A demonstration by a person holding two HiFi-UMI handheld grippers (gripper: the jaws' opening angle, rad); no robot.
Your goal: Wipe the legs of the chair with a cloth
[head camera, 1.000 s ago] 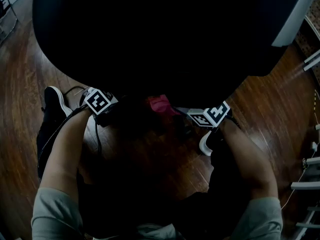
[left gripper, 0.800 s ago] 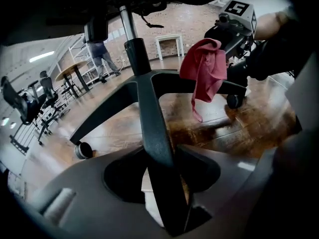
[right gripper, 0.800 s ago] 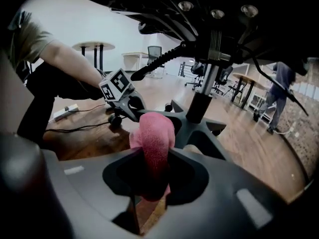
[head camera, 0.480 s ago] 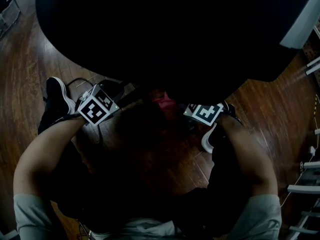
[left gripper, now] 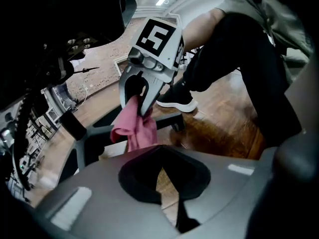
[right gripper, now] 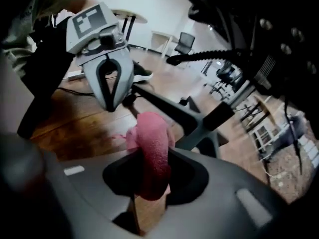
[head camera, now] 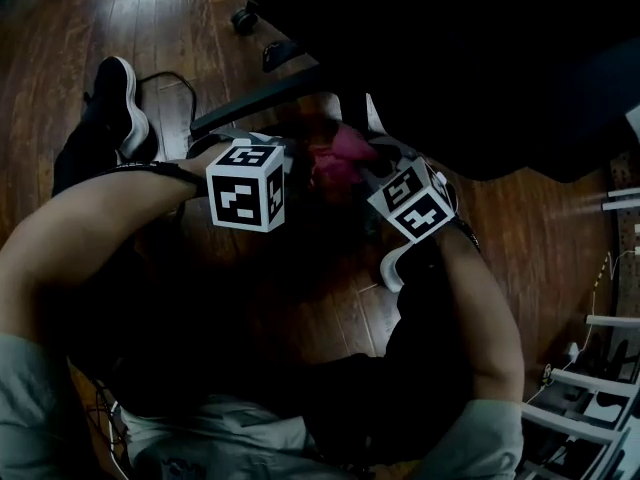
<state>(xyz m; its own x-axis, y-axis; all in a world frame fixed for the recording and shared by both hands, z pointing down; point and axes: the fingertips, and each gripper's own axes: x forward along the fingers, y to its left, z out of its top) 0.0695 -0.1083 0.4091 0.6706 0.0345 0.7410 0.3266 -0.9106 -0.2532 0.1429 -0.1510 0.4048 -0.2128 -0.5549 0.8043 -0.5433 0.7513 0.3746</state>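
A pink cloth (right gripper: 152, 148) is bunched between the jaws of my right gripper (right gripper: 152, 183), which is shut on it. In the left gripper view the same cloth (left gripper: 135, 128) hangs from the right gripper (left gripper: 142, 111) above a grey chair leg (left gripper: 99, 131). My left gripper (left gripper: 163, 183) is shut with nothing in it. It sits close to the cloth, and the right gripper view shows the left gripper (right gripper: 110, 102) just above a dark chair leg (right gripper: 169, 108). In the head view, the cloth (head camera: 340, 158) lies between the two marker cubes, under the black seat (head camera: 450, 58).
A caster (head camera: 243, 18) and a base arm (head camera: 255, 108) stick out from under the seat. The person's shoes (head camera: 115, 108) stand on the wooden floor, with a cable (head camera: 165, 83) beside them. White furniture legs (head camera: 610, 328) stand at the right edge.
The left gripper has lifted and swung in toward the cloth and the right gripper, rolling as it went. The right gripper has rolled in place. The chair base now shows from under the seat.
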